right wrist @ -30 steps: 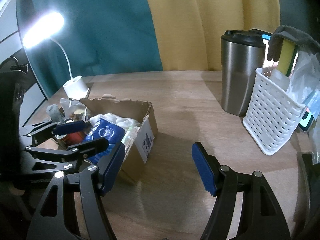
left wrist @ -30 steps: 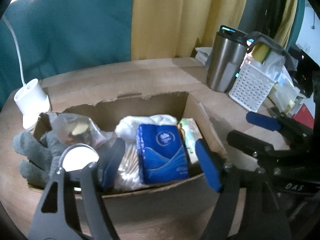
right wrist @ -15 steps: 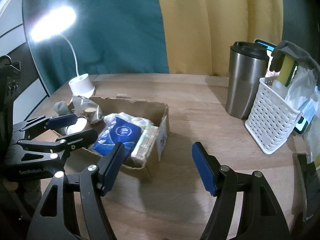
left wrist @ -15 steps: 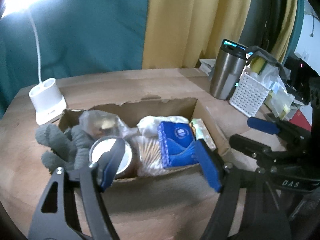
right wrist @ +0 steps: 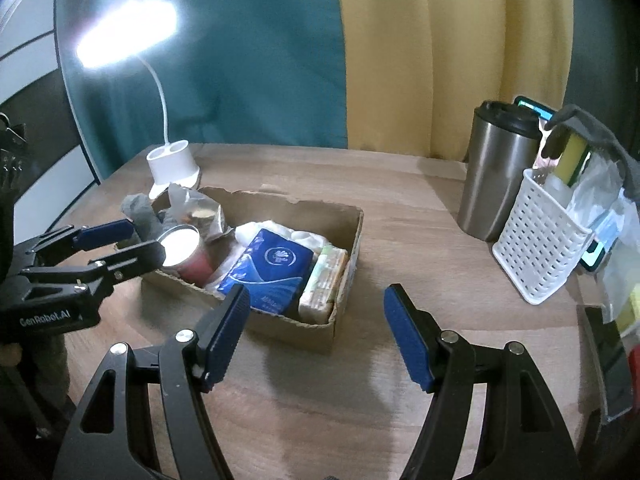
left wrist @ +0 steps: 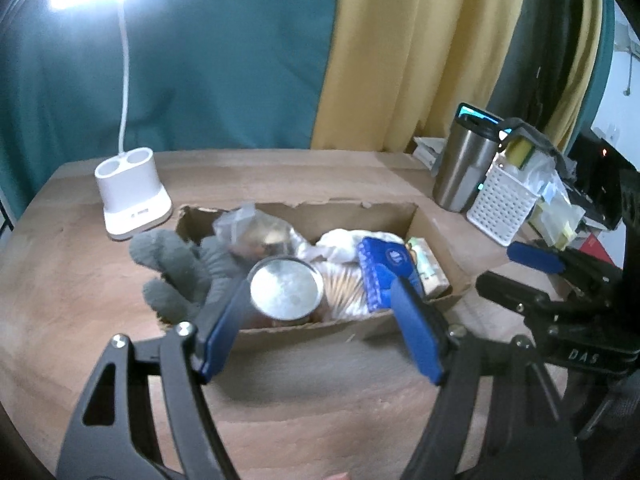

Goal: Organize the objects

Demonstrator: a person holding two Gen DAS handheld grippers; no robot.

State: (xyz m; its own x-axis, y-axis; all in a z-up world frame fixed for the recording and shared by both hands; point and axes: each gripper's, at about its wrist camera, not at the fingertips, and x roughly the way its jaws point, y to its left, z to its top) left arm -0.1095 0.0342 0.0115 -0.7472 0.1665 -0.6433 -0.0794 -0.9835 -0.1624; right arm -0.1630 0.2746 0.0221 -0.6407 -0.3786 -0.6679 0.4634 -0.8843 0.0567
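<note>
A torn cardboard box [left wrist: 434, 228] [right wrist: 344, 320] sits on the wooden table. It holds a blue tissue pack [left wrist: 382, 272] [right wrist: 272, 272], a green-and-tan packet [left wrist: 428, 272] [right wrist: 324, 280], a silver-lidded can [left wrist: 286, 288] [right wrist: 184, 248], cotton swabs [left wrist: 344, 292], a clear bag [left wrist: 256, 232] and white cloth [left wrist: 344, 240]. A grey glove [left wrist: 180, 272] [right wrist: 138, 210] hangs over its left end. My left gripper [left wrist: 320, 332] [right wrist: 120, 242] is open and empty, above the box's near side. My right gripper [right wrist: 316, 334] [left wrist: 516, 270] is open and empty, right of the box.
A white lamp base [left wrist: 132, 196] [right wrist: 172, 166] stands behind the box at the left. A steel tumbler [left wrist: 460, 168] [right wrist: 496, 176] and a white perforated basket [left wrist: 500, 204] [right wrist: 540, 248] stuffed with a sponge and bags stand at the right. Curtains hang behind the table.
Both grippers have pulled back and up from the box, so more of the table and lamp shows. Both stay open. The box contents have not moved.
</note>
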